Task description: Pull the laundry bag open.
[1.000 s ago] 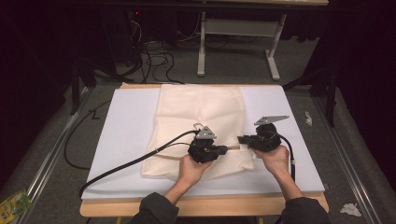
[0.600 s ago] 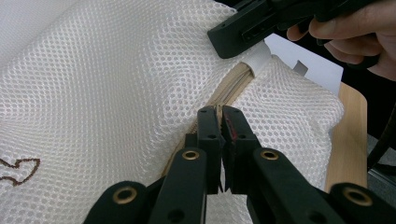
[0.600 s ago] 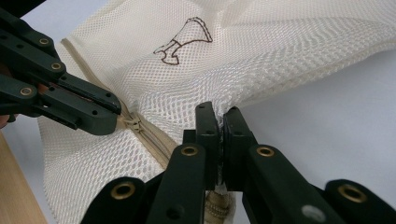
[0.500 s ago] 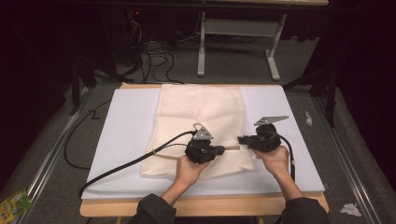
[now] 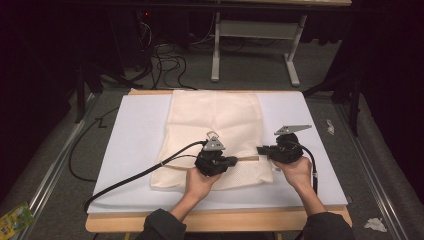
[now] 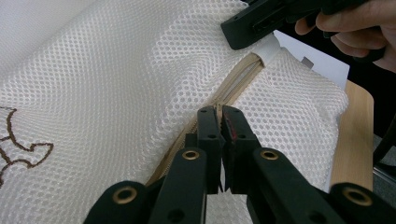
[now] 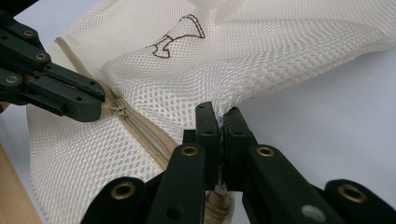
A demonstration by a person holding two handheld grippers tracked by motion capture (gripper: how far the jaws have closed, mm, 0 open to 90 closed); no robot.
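Mesh laundry bag (image 5: 215, 130) lies flat on the white surface (image 5: 135, 145), centre to near side, zipper (image 5: 248, 159) running left-right along its near edge.

L gripper (image 5: 235, 161) is fully closed on the zipper, prob on the slider/pull; left gripper view has the jaws pinched together right over the zipper track (image 6: 236, 88). R gripper (image 5: 261, 149) is closed tight on the bag's right end, clamping fabric at the zipper's end stop (image 7: 219, 122).

Why: R anchors the end so the tape stays taut, L can then drag the slider along. Grippers face each other, close together, so slider sits near the right end. Can't tell for sure if it's pull tab or just tape in L, jaws cover it.

Counts: 1 bag, 1 zipper, 2 grippers, 1 brown embroidered mark (image 7: 180, 35) on the mesh.
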